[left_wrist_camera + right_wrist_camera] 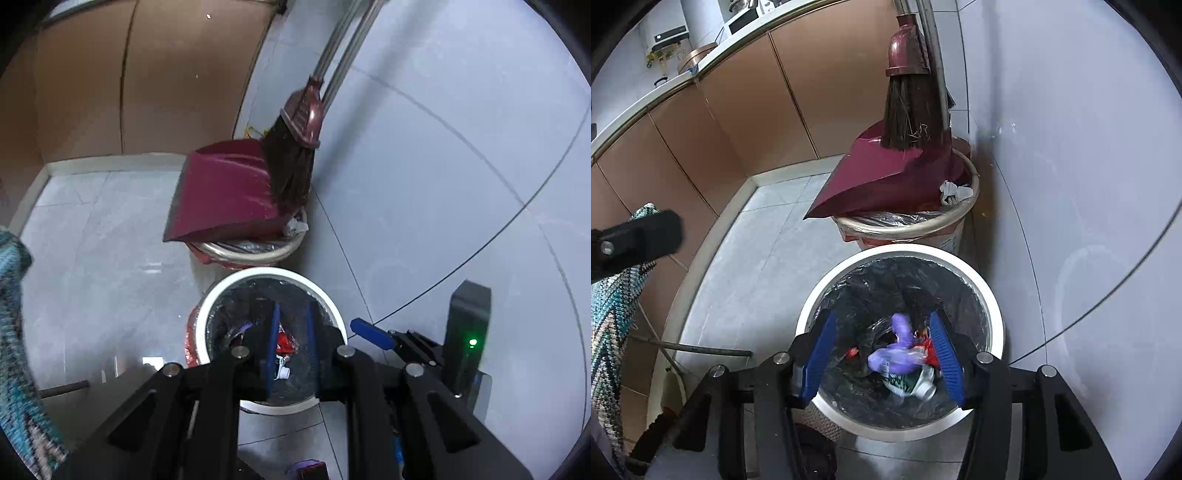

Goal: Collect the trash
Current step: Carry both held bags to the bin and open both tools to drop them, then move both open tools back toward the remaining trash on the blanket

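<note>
A white-rimmed trash bin with a black liner stands on the tiled floor; it also shows in the left wrist view. Inside lie a purple wrapper, a crushed green-and-white can and red packaging. My right gripper is open and empty right above the bin's mouth. My left gripper hovers over the bin too, its blue pads a narrow gap apart with nothing between them. Red packaging shows past them.
A second bin with a beige rim stands behind, holding a maroon dustpan and a broom. Brown cabinets run along the left. White tiled wall is on the right. A knitted cloth hangs at the left.
</note>
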A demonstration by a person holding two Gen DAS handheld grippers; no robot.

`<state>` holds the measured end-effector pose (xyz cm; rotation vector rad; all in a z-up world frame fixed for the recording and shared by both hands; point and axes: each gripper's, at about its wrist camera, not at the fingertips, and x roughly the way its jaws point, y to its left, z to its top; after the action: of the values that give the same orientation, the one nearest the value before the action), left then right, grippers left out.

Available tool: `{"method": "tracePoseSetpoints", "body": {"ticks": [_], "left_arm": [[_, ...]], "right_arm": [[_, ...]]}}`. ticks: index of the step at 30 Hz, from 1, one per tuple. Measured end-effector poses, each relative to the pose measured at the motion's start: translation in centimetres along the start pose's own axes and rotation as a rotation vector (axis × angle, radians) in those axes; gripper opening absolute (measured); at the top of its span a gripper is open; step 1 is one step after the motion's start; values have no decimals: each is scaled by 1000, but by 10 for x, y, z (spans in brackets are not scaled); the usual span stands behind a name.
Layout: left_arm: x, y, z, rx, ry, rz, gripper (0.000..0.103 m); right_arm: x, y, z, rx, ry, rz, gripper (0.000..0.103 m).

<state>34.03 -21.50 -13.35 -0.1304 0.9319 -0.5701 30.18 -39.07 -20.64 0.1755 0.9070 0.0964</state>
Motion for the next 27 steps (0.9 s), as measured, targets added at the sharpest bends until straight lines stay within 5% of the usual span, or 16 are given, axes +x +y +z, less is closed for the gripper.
{"method": "tracePoseSetpoints", "body": {"ticks": [14, 21, 27], "left_arm": [[-156, 4, -37, 18, -241, 62, 14], [-240, 19, -75, 13, -322, 145, 34], [-311, 39, -114, -4, -390, 217, 35]], "right_arm": [[-120, 72, -10, -59, -164, 29, 53], [-195, 122, -26, -125, -270, 78, 58], [-246, 167, -42, -195, -329, 132, 63]]}}
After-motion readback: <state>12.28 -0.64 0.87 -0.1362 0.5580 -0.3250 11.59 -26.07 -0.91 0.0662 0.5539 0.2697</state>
